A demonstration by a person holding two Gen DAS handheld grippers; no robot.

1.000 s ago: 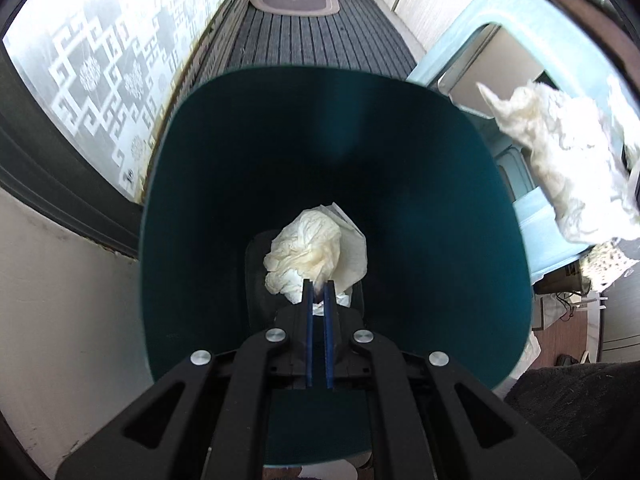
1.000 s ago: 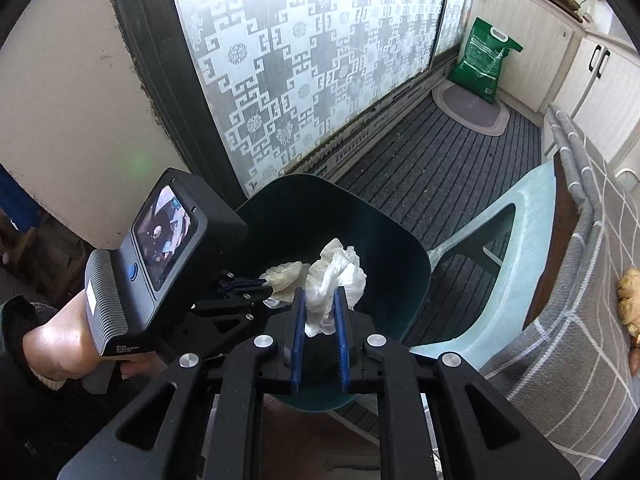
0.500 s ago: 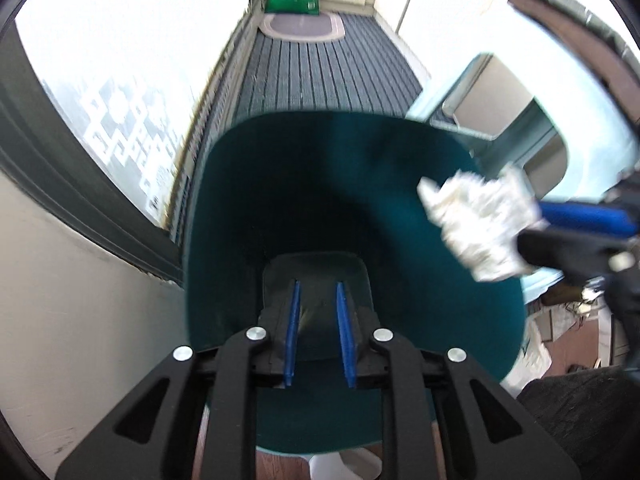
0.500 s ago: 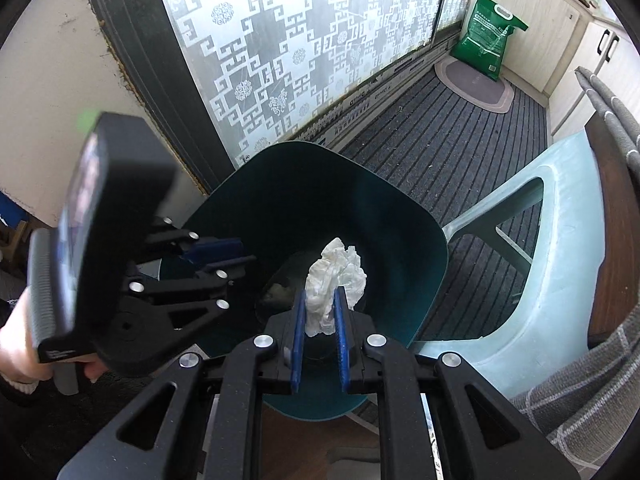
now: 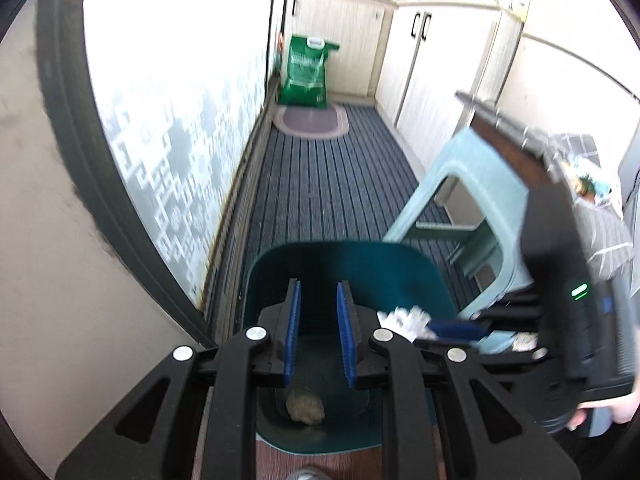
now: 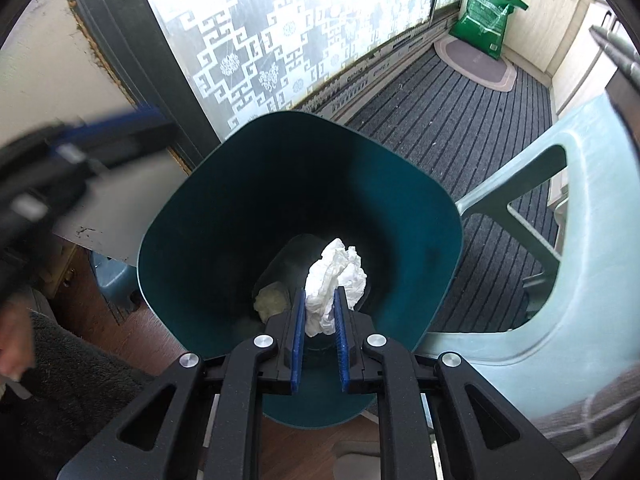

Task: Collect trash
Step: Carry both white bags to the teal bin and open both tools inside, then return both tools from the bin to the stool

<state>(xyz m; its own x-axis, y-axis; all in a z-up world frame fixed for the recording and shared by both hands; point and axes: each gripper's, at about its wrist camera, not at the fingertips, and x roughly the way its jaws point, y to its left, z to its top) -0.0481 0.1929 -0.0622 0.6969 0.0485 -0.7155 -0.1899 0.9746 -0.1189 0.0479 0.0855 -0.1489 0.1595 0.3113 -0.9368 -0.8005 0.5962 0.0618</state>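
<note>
Two crumpled tissues are in sight. One white tissue wad (image 6: 334, 282) sits pinched between the blue pads of the right gripper (image 6: 319, 316), its jaws closed down to a narrow gap on the wad's lower part, while the rest bulges up and forward past the fingertips. It hangs over the mouth of the single dark teal trash bin (image 6: 416, 184), which fills the space directly ahead of and below the jaws. The second tissue (image 6: 272, 302), yellowish in the bin's shadow, lies on the bin floor just left of the right jaws; the left finger covers part of it.

The left gripper (image 5: 318, 332) holds nothing, its two blue pads standing well apart. Below and between them, at the bottom of the teal bin (image 5: 344, 256), lies that same dropped tissue (image 5: 305, 406) as a dull lump. To the right of the left jaws, the held wad (image 5: 404, 318) shows only as a white tuft, the rest covered by the right gripper's blue finger and black body. That gripper is blurred here, with a green light on its housing and a bit of the person's hand at the frame edge.

One pale green plastic stool (image 6: 540, 264) stands right of the bin, cut off by the frame. One green bag (image 5: 306, 72) and one oval mat (image 5: 310, 122) lie far ahead of the left jaws. In the right view the left gripper is only a dark, blue-edged smear at the upper left.
</note>
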